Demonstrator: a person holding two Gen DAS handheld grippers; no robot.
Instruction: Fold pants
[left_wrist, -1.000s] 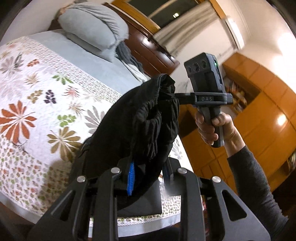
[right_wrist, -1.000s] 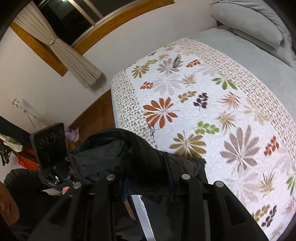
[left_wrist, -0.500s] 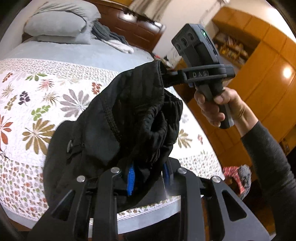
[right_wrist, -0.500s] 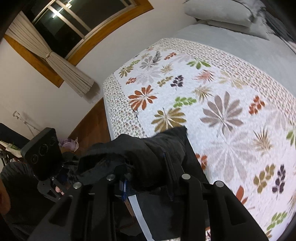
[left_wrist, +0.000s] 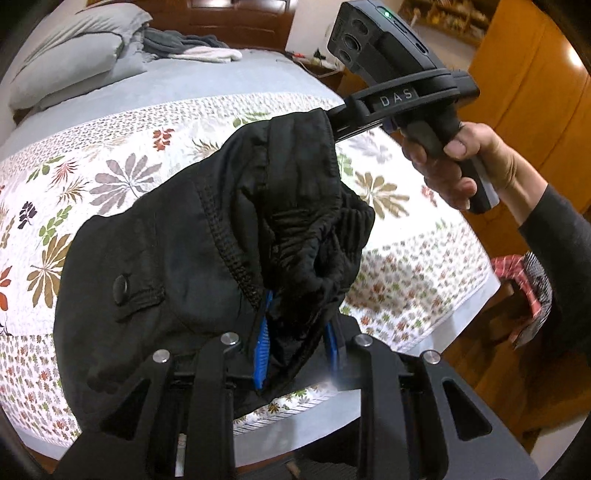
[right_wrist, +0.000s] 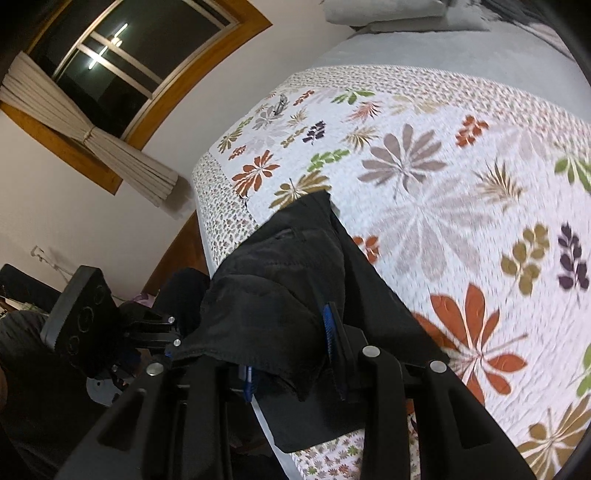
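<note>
Both hands have swung lower and further over the bed since a second ago, and the black pants (left_wrist: 192, 236) now hang closer to the floral bedspread (right_wrist: 461, 206), with more of their cloth spread over its near edge. Closest to the left wrist camera, the left gripper (left_wrist: 297, 343) has its blue-padded fingers (left_wrist: 261, 350) clenched on a bunched fold of the waistband, a buttoned pocket flap showing just to the left of them. In the right wrist view, the right gripper (right_wrist: 291, 354) is likewise clamped on the black cloth, which drapes over its fingers (right_wrist: 327, 325) and trails onto the bedspread. Further out in the left view, the person's hand (left_wrist: 461, 166) grips the right gripper's handle, its nose buried in the top of the pants. Beyond lie the grey sheet (left_wrist: 207, 81), the pillows (left_wrist: 74, 51) and a wooden headboard (left_wrist: 236, 18).
</note>
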